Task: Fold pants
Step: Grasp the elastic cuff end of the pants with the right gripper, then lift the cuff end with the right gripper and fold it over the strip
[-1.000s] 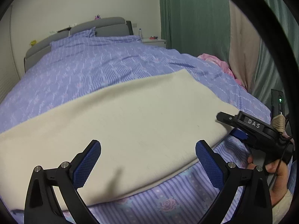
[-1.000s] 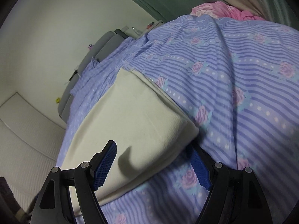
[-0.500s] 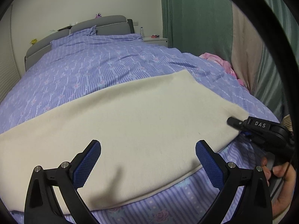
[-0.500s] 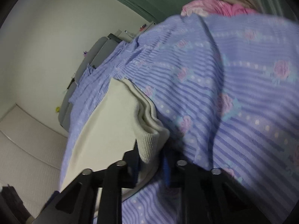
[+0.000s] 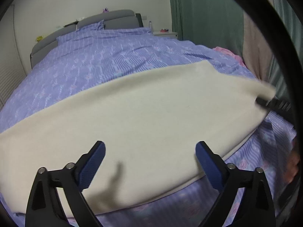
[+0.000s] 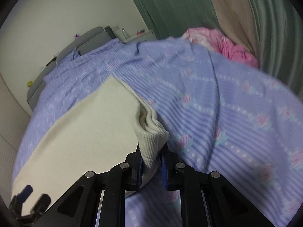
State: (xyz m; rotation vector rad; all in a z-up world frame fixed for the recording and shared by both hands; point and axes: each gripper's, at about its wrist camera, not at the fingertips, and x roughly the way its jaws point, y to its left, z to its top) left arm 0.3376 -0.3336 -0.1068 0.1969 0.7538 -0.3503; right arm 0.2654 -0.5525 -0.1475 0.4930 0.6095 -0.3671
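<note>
We see the cream pants (image 5: pixel 144 111) spread flat across the bed (image 5: pixel 117 56) near its foot edge. Our right hand-held gripper (image 6: pixel 152 162) is clamped on the ribbed cuff (image 6: pixel 151 141) at the pants' right end, lifting that corner off the bedspread. Our left hand-held gripper (image 5: pixel 150 160) hovers over the pants with jaws wide but closing, pads touching nothing.

Bed with cream pants laid across it

The bed (image 5: pixel 113 62) is covered by a purple floral quilt; cream pants (image 5: pixel 142 117) are spread across its near end (one ribbed corner lifted), and a pink cloth (image 6: pixel 227 45) is bunched at the far edge.
</note>
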